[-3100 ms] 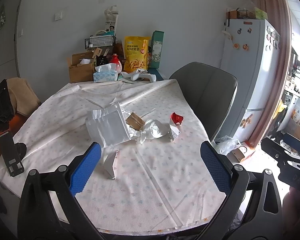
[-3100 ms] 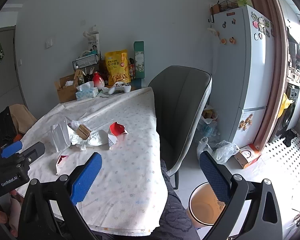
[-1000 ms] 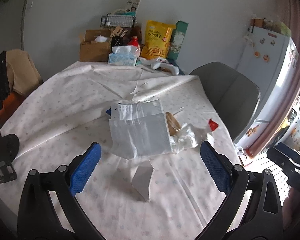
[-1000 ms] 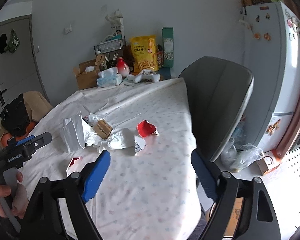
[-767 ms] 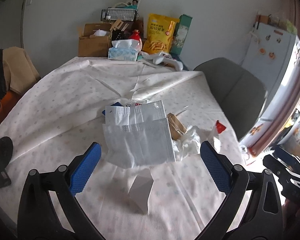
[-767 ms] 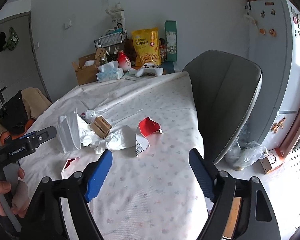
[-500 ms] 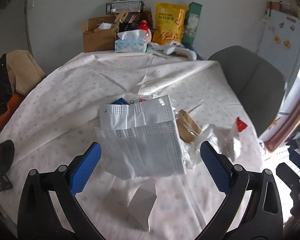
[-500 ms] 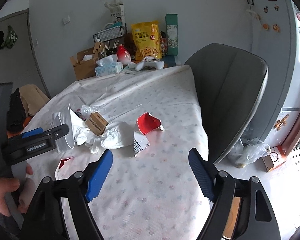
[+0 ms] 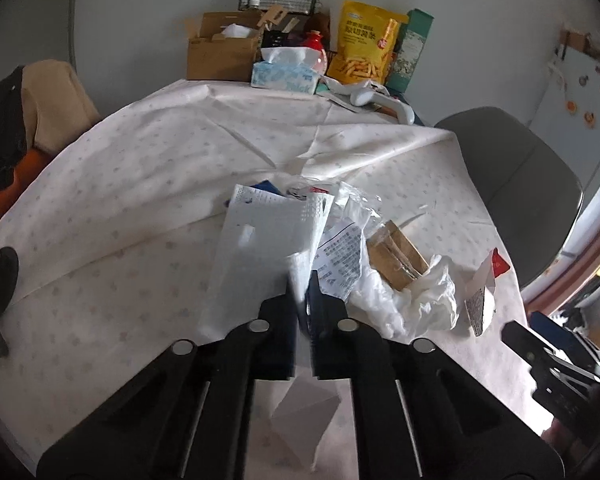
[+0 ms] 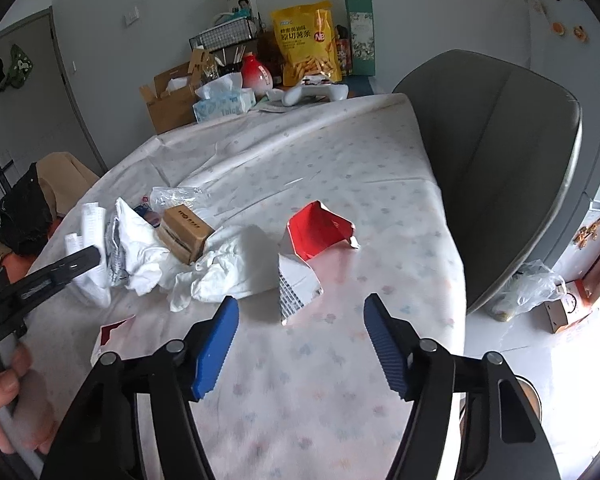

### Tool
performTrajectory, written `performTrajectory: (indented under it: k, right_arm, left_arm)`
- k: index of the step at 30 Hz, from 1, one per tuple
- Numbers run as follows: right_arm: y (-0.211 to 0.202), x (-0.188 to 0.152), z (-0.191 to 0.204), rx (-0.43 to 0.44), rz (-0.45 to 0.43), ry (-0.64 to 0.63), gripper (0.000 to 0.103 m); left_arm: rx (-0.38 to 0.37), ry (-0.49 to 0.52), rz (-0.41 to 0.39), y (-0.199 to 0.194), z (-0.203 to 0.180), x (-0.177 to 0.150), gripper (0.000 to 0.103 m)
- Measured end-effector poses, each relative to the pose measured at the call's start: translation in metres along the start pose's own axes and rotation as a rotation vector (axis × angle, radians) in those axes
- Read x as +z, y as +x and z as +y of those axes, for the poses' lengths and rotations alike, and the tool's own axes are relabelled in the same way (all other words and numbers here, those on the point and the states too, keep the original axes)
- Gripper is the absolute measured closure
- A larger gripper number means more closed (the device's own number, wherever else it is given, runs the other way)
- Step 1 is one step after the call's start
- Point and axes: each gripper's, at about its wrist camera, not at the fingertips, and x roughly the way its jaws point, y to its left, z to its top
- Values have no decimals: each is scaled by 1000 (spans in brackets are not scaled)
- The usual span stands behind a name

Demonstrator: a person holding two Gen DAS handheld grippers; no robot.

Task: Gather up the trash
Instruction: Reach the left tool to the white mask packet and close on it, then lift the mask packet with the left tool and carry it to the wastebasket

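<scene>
Left wrist view shows the white bag point(image 9: 268, 240) pinched at its near edge between the pressed-together fingers of the left gripper point(image 9: 304, 292), on the tablecloth point(image 9: 140, 184). Collecting looks barely begun: the crumpled tissue point(image 10: 228, 268), brown box point(image 10: 186, 232) and torn red carton point(image 10: 316, 228) all lie loose beside it. Just ahead of that carton, the right gripper point(image 10: 298, 332) hovers spread and empty.

"Thick" — tissue box point(image 10: 223, 106)

Red-and-white carton point(image 10: 312, 248), brown box point(image 10: 186, 232), white pouch point(image 9: 268, 240), blue-padded right tongs point(image 10: 298, 334)
</scene>
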Motion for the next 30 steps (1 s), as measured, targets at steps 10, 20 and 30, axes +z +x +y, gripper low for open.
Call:
performTrajectory:
  k: [10,20,30]
  right_arm:
    - [30,10,-1,-11,41,5,47]
    - [45,8,-6,31,86,5,75]
    - [-11,0,-3,68,8,-27,75]
  left_arm:
    - [-4,-41,-123,-38,24,18,99]
    - [-23,-56,-105,-33,25,14,98]
    - [-72,-23,-132,-45,-14,9,98]
